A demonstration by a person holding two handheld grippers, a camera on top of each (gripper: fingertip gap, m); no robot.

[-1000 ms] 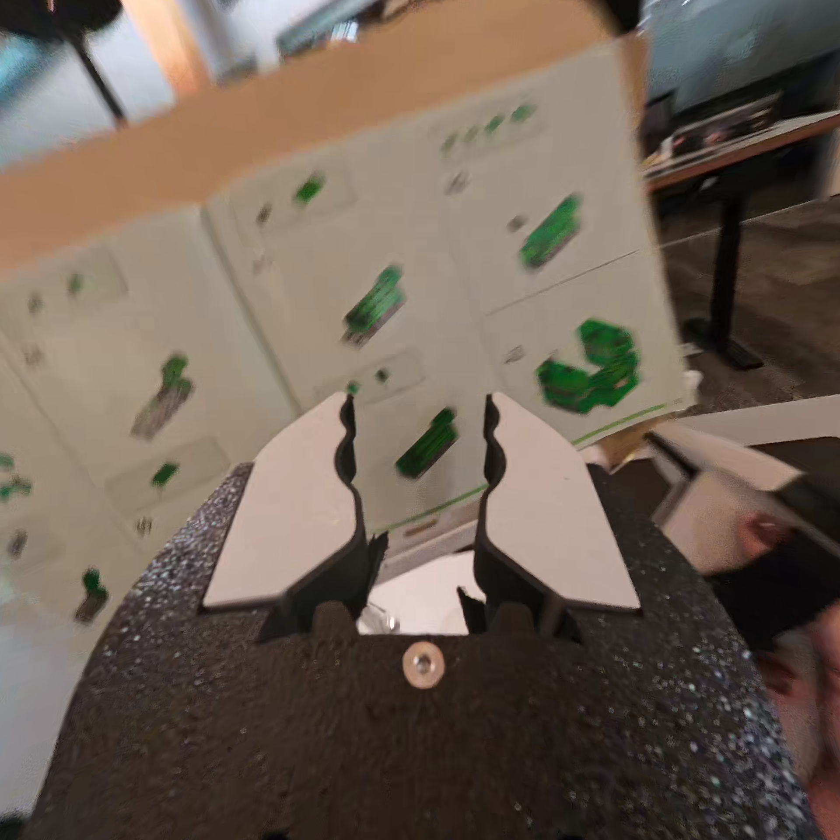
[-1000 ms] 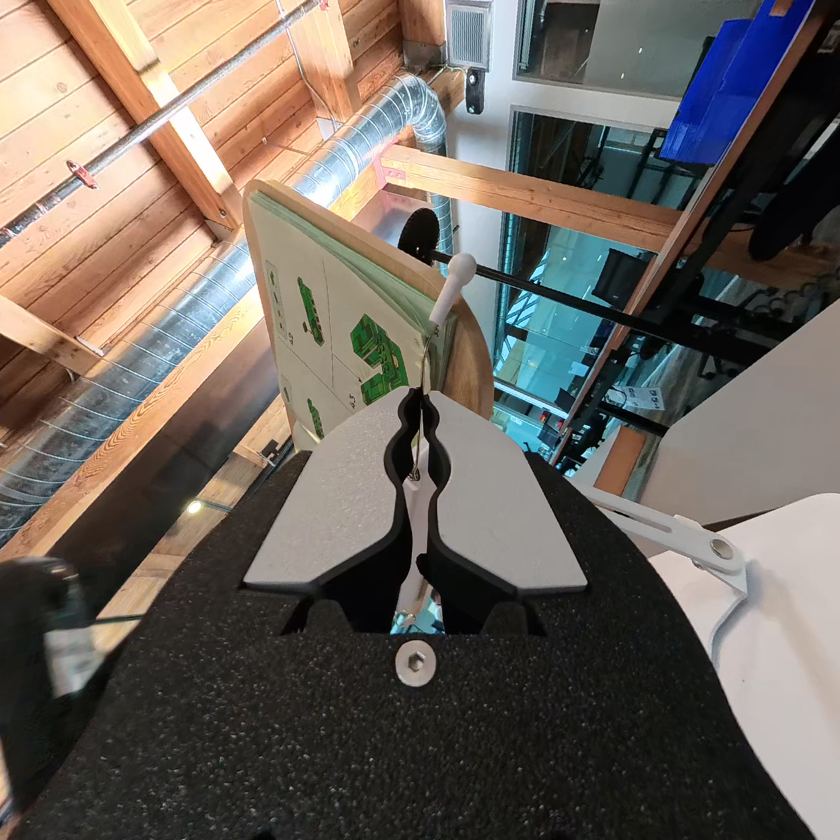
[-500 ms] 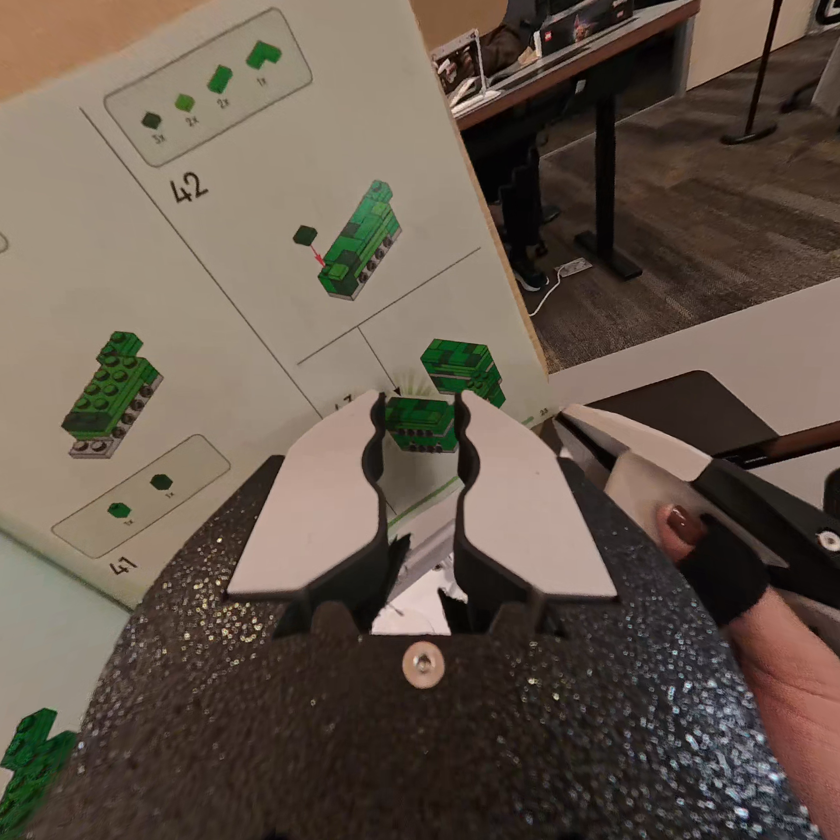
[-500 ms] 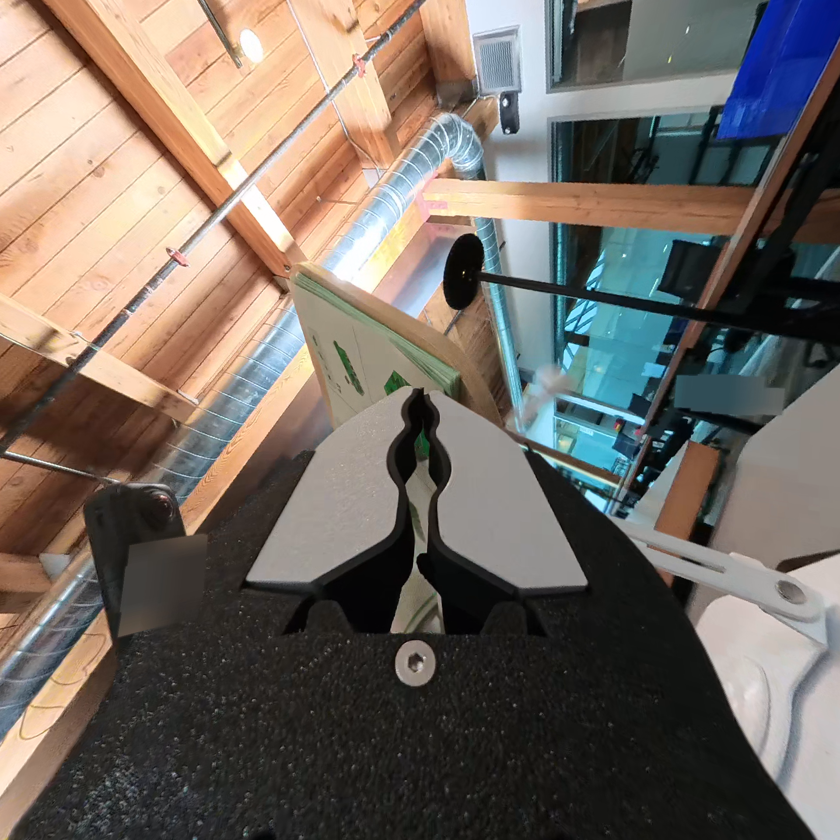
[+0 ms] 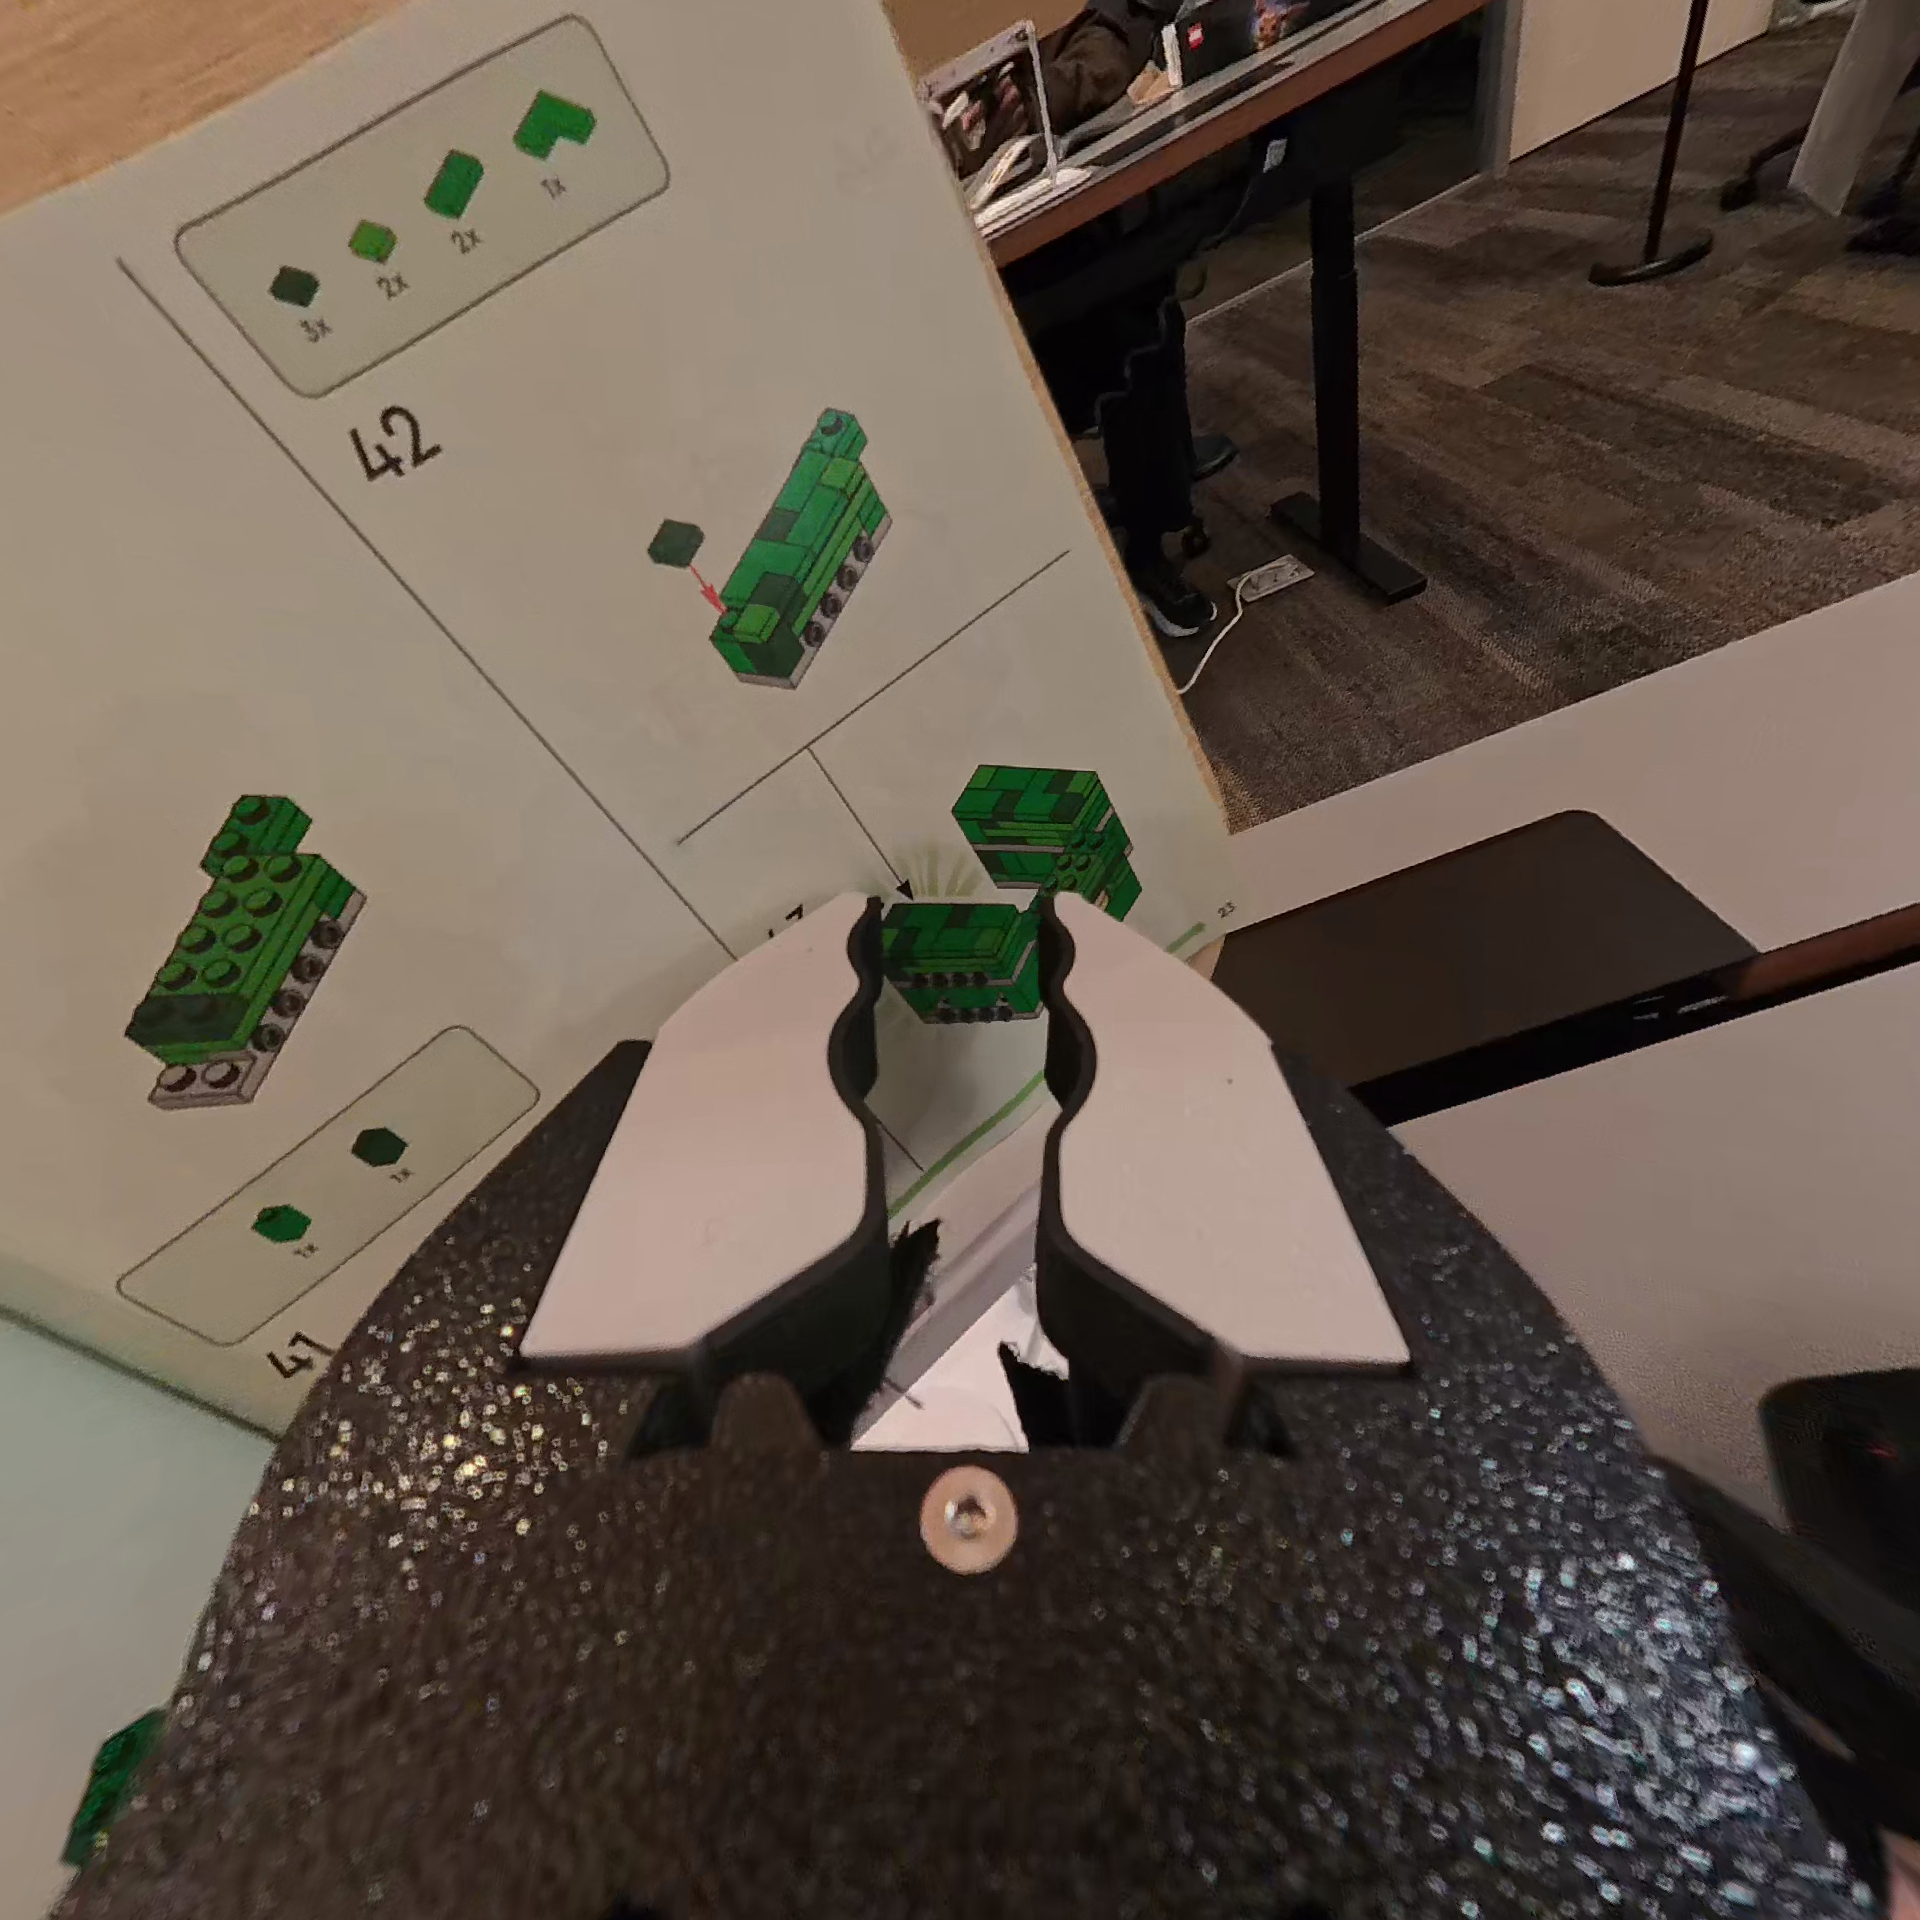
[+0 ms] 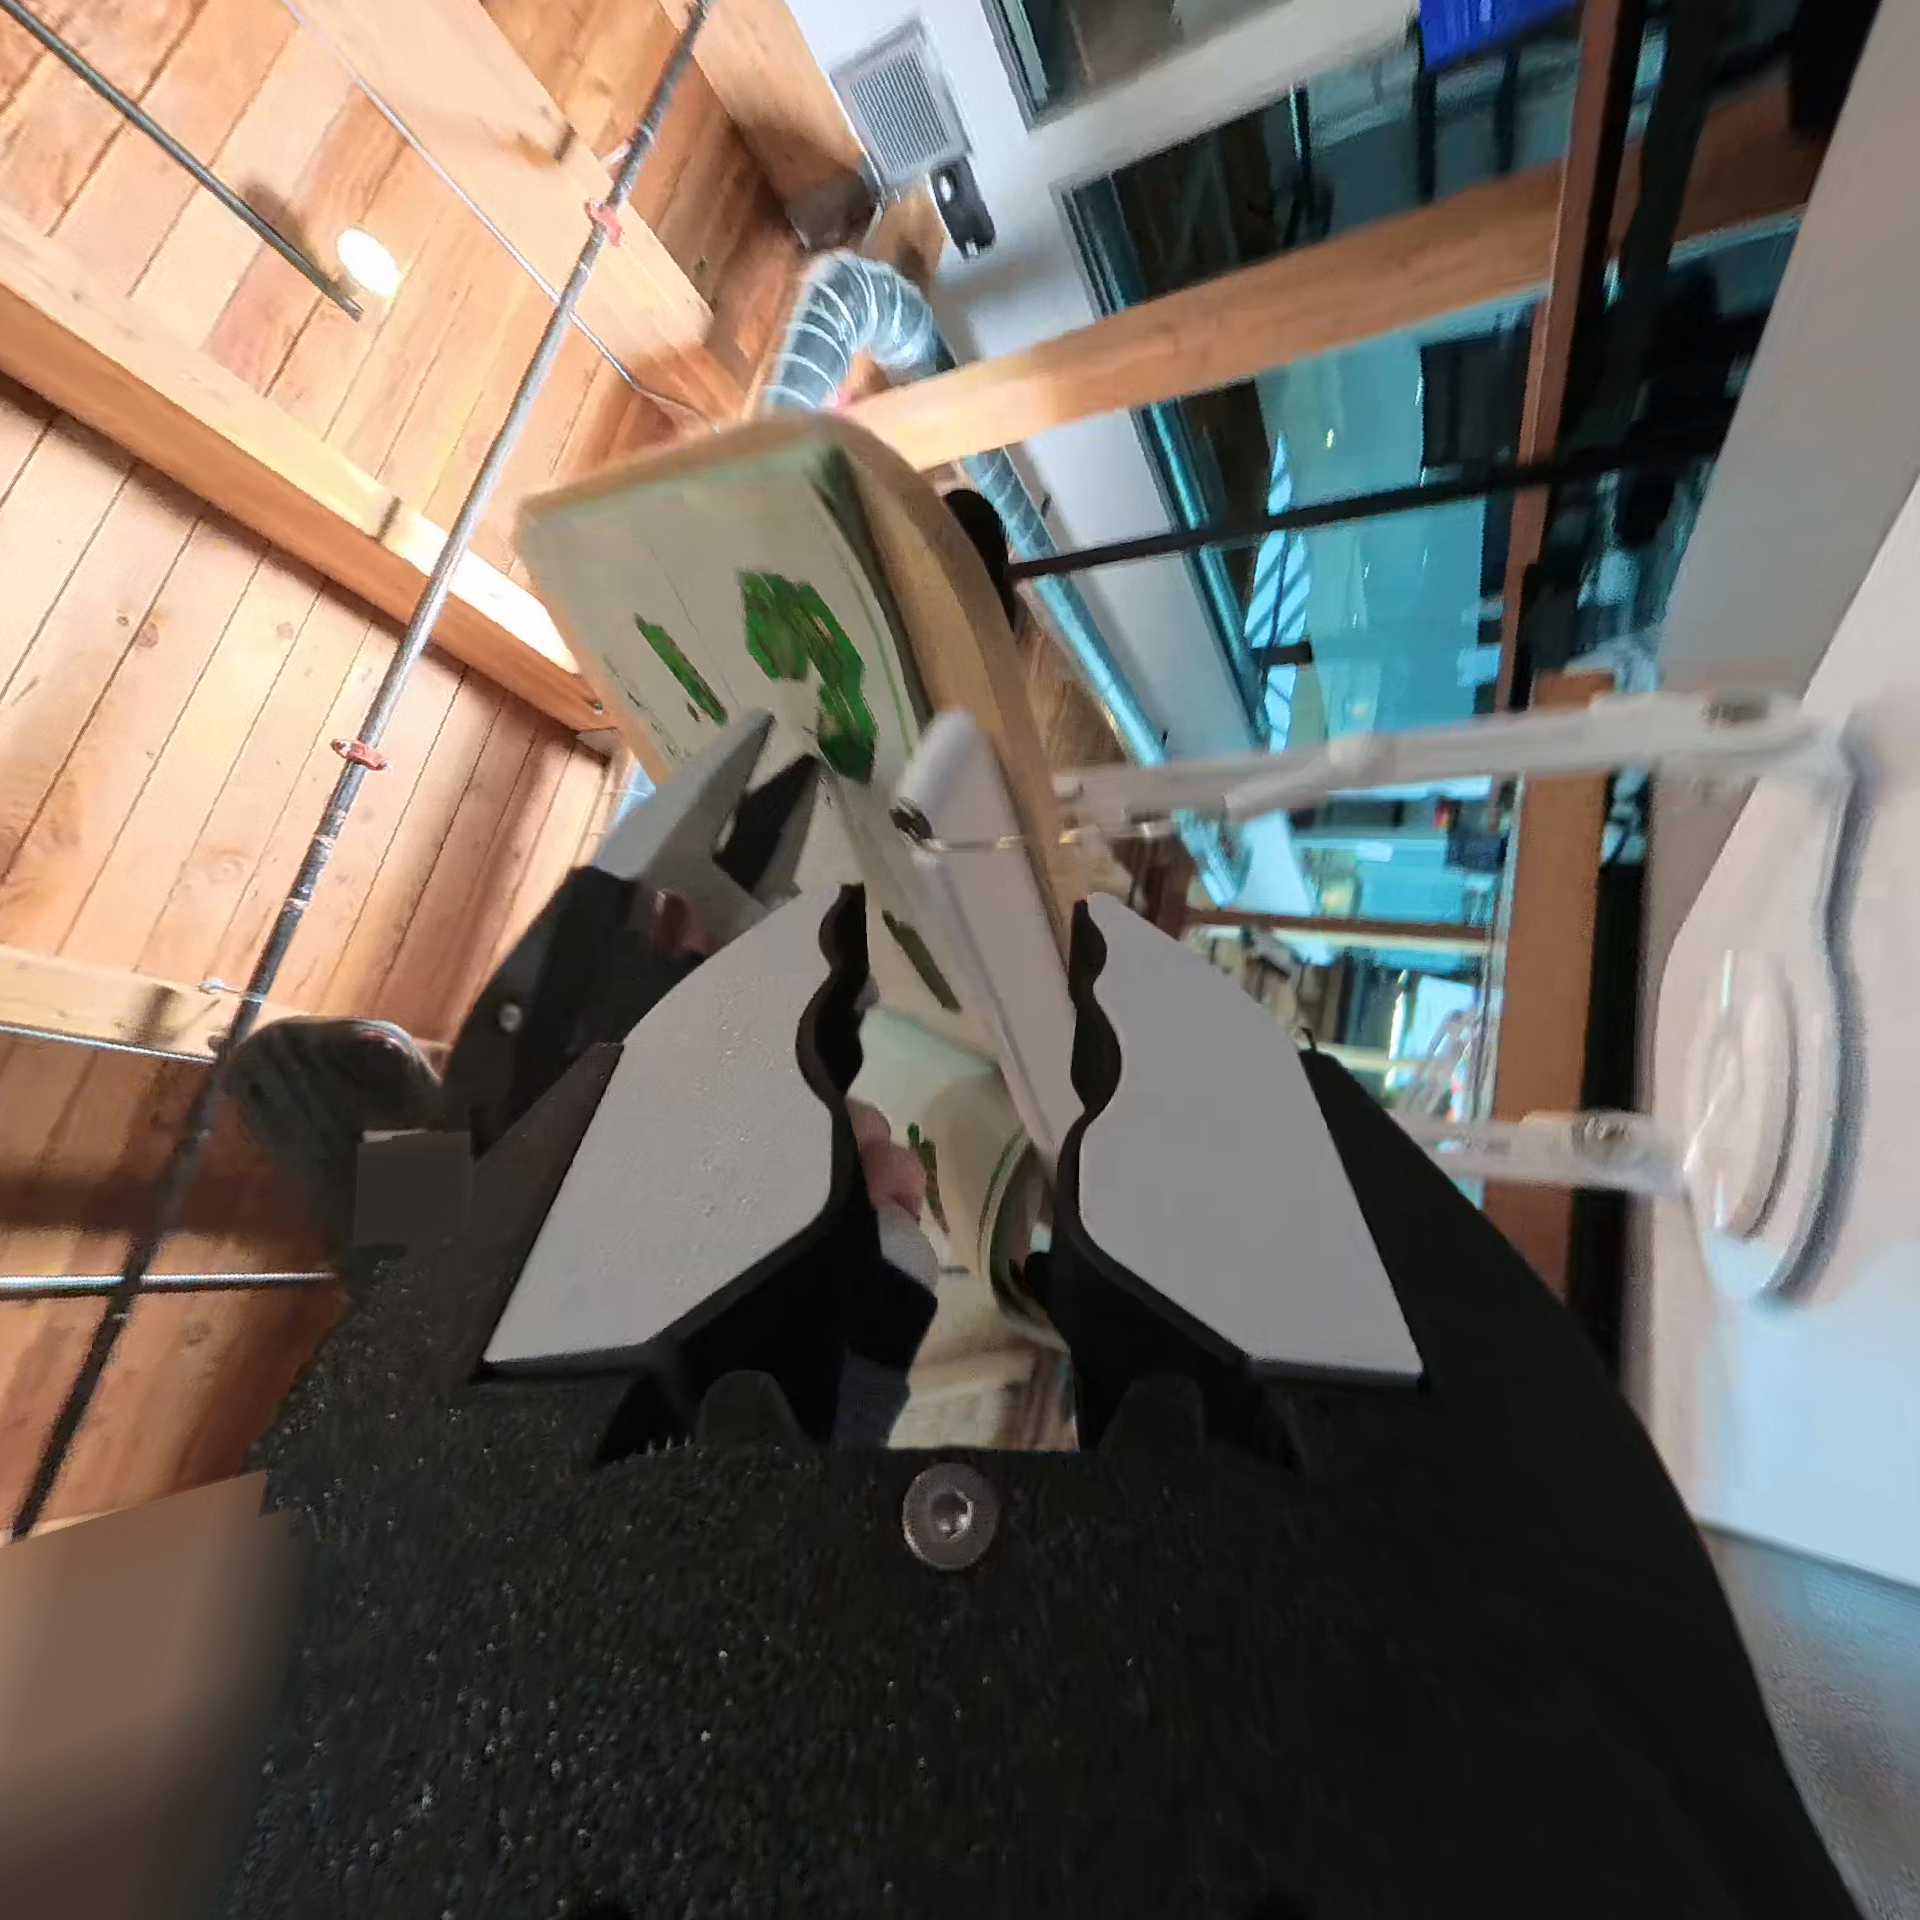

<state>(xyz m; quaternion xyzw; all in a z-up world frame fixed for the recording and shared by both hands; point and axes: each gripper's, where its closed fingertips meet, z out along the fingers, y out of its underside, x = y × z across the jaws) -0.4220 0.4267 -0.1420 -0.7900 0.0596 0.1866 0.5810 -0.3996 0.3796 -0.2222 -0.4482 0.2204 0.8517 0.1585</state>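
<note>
An open instruction booklet (image 5: 520, 623) with green brick drawings stands on a tilted wooden board (image 6: 935, 582). My left gripper (image 5: 956, 914) is open, with its tips close in front of the page's lower right corner. It holds nothing. The right wrist view looks upward along the booklet's (image 6: 665, 582) edge. My right gripper (image 6: 968, 904) is open, and a white page-holder bar (image 6: 997, 831) with a thin wire lies between its fingers, apparently not gripped. The left gripper (image 6: 764, 769) shows there at the face of the page.
A white stand base (image 6: 1756, 1091) with white arms (image 6: 1455, 748) sits on the white table (image 5: 1662, 1195). A dark pad (image 5: 1455, 935) lies beyond the booklet. Farther off are a desk (image 5: 1247, 135), a seated person's legs (image 5: 1143, 436) and carpet. Wooden beams and a duct are overhead.
My right gripper was shut on the white bar and is now open around it, closer to the board. My left gripper narrowed and moved in toward the page's lower right corner.
</note>
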